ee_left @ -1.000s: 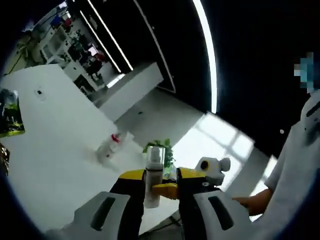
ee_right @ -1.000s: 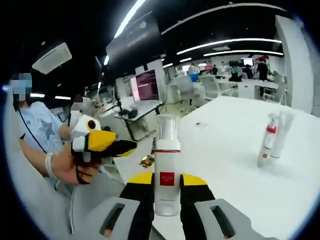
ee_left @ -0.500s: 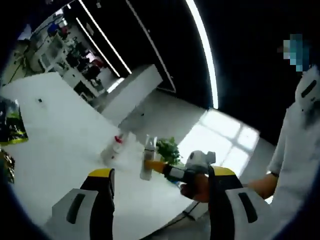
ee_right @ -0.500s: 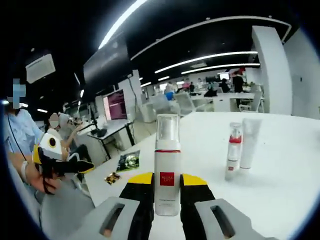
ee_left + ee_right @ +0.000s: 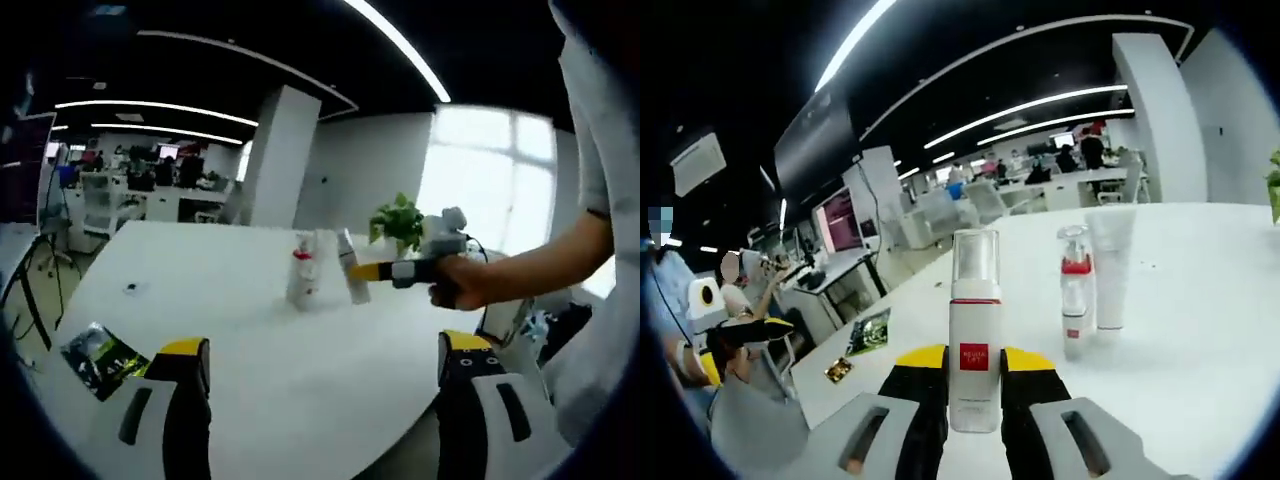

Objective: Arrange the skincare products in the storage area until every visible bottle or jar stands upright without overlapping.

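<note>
Tall white pump bottle with clear cap and red square label (image 5: 974,345), upright, clamped at its lower body between the yellow-tipped jaws of the right tool (image 5: 974,400), carried above the white surface (image 5: 1200,340). At about 1 o'clock from it in the right gripper view, standing close together: slim clear bottle with red collar (image 5: 1074,305) and white squeeze tube on its cap (image 5: 1111,268). Same pair (image 5: 314,268) in the left gripper view, the bottle held just beside them at 3 o'clock.

Left tool (image 5: 322,385) spread wide, holding nothing.

Likely risks: knocking the narrow standing pair on approach; tipping the top-heavy bottle if released tilted; crowding into overlap.
</note>
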Motion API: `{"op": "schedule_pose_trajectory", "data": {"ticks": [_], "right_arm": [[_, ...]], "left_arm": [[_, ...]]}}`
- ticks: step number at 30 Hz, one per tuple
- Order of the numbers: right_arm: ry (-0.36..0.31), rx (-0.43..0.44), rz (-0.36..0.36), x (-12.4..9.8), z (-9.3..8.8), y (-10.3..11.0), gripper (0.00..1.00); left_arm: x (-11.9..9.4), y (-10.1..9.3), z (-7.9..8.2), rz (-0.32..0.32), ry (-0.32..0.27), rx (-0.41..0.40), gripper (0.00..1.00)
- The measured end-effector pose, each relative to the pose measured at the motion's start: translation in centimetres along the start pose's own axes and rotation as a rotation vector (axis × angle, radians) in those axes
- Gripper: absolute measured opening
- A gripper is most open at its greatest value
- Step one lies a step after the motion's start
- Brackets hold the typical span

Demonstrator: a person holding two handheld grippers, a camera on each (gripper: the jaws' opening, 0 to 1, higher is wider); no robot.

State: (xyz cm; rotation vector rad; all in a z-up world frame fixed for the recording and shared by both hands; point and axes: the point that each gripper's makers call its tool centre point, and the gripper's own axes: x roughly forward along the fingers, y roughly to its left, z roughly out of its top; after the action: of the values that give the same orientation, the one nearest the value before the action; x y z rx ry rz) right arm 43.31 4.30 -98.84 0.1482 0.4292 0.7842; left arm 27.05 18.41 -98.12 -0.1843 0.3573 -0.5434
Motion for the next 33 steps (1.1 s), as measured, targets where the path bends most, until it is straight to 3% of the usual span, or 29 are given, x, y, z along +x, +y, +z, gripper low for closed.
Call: {"op": "schedule_pose_trajectory", "data": {"ticks": [1, 3, 5, 8, 9, 10, 11, 13, 16, 20, 23, 25, 26, 29, 33], "right_arm": [[-0.005, 0.002, -0.007, 0.0, 0.0, -0.3, 0.11], [-0.006, 0.012, -0.012, 0.0, -0.1, -0.8, 0.11], [-0.005, 0.021, -0.025, 0.0, -0.5, -1.4, 0.11], [0.001, 0.037, -0.038, 0.1, -1.1, -1.9, 0.11], [0.002, 0.038, -0.039, 0.1, -1.2, -2.0, 0.11], [0.004, 0.044, -0.044, 0.1, -1.4, -2.4, 0.11], [0.005, 0.048, -0.047, 0.1, -1.5, -2.5, 0.11], [0.005, 0.05, -0.054, 0.1, -1.7, -2.9, 0.11], [0.013, 0.027, -0.069, 0.4, -2.2, -3.6, 0.11], [0.0, 0.013, -0.096, 1.0, -2.6, -5.1, 0.11], [-0.003, 0.012, -0.115, 1.6, -2.9, -5.9, 0.11], [-0.007, 0.01, -0.124, 1.9, -3.0, -6.4, 0.11], [-0.013, 0.008, -0.124, 2.0, -3.0, -6.5, 0.11], [-0.029, 0.002, -0.128, 2.5, -3.0, -7.1, 0.11], [-0.107, 0.007, -0.165, 3.0, -2.5, -8.7, 0.11]], "left_arm": [[0.3, 0.2, -0.9, -0.005, 0.033, -0.007, 0.99], [0.7, 1.1, -2.4, 0.021, 0.1, 0.159, 0.99], [1.0, 1.0, -3.6, 0.016, 0.142, 0.204, 0.99], [1.6, 1.0, -3.1, 0.018, 0.052, 0.139, 0.99], [1.7, 1.0, -3.0, 0.019, 0.037, 0.145, 1.0], [1.9, 0.5, -2.0, -0.008, -0.063, 0.19, 1.0], [2.0, 0.0, -2.0, -0.029, -0.079, 0.206, 1.0], [2.0, -0.5, -3.3, -0.044, -0.052, 0.193, 1.0], [2.6, -0.6, -4.9, -0.075, 0.014, 0.105, 1.0], [2.9, -0.2, -5.6, -0.08, 0.035, -0.055, 1.0], [3.0, -0.5, -5.2, -0.085, 0.013, 0.028, 0.99], [3.2, -0.5, -5.7, -0.088, 0.034, 0.001, 0.99], [3.2, -0.1, -6.5, -0.071, 0.073, -0.012, 0.99], [3.1, 0.1, -6.3, -0.063, 0.07, -0.02, 0.99], [2.9, 0.2, -6.3, -0.055, 0.08, -0.019, 0.99]]}}
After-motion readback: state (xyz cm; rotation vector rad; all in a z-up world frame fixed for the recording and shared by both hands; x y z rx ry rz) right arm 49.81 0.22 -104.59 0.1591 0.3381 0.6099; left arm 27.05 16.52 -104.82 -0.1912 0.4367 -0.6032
